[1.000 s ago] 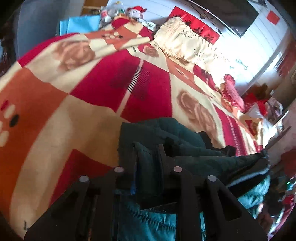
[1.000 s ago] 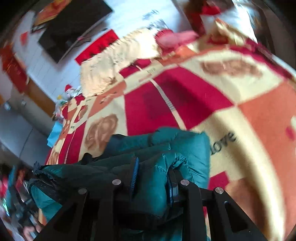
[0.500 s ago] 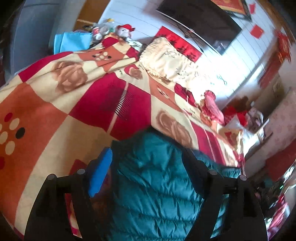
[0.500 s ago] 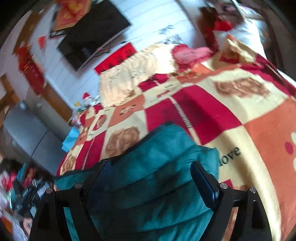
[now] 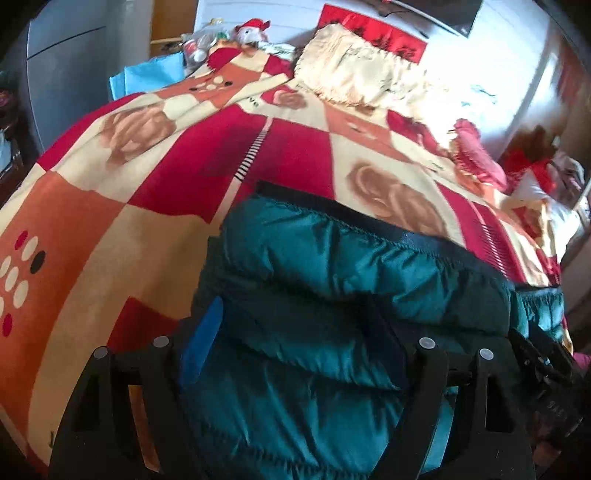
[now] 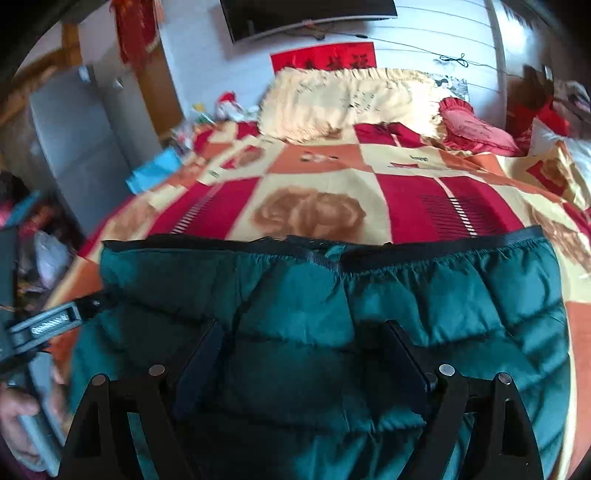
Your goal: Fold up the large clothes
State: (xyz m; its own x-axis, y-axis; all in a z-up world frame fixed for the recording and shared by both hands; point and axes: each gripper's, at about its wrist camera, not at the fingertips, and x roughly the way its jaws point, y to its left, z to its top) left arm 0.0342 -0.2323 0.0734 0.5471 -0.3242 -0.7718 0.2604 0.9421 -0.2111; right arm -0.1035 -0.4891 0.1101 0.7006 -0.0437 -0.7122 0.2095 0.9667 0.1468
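Spread across the bed, a checked blanket [image 5: 110, 229] in red, orange and cream carries the whole scene. Nearest each camera lies the teal quilted puffer jacket [image 6: 369, 302], folded over on the blanket with its dark-trimmed hem [image 6: 314, 251] running across its far edge. The left claw [image 5: 295, 354] stands wide open above the jacket, blue pads clear of the fabric; its jaws have just been opening, and the jacket lies below them, not pinched. The right claw [image 6: 303, 354] is likewise spread wide over the padded cloth, its jaws just opened too, gripping nothing. At the left edge of the right wrist view, a hand [image 6: 18, 417] holds the other tool's grey handle just beside the jacket.

Beyond the hem, the blanket shows brown rose prints [image 6: 310, 214] and striped red squares; small words on it are too blurred to read. Farther back sits a cream fringed pillow [image 6: 351, 103] with faint dark writing that cannot be made out, and a red frilled cushion [image 6: 476, 129] beside it. On the white wall behind hang a red banner [image 6: 325, 59] with gold Chinese characters, unreadable here, and a dark television [image 6: 306, 14].
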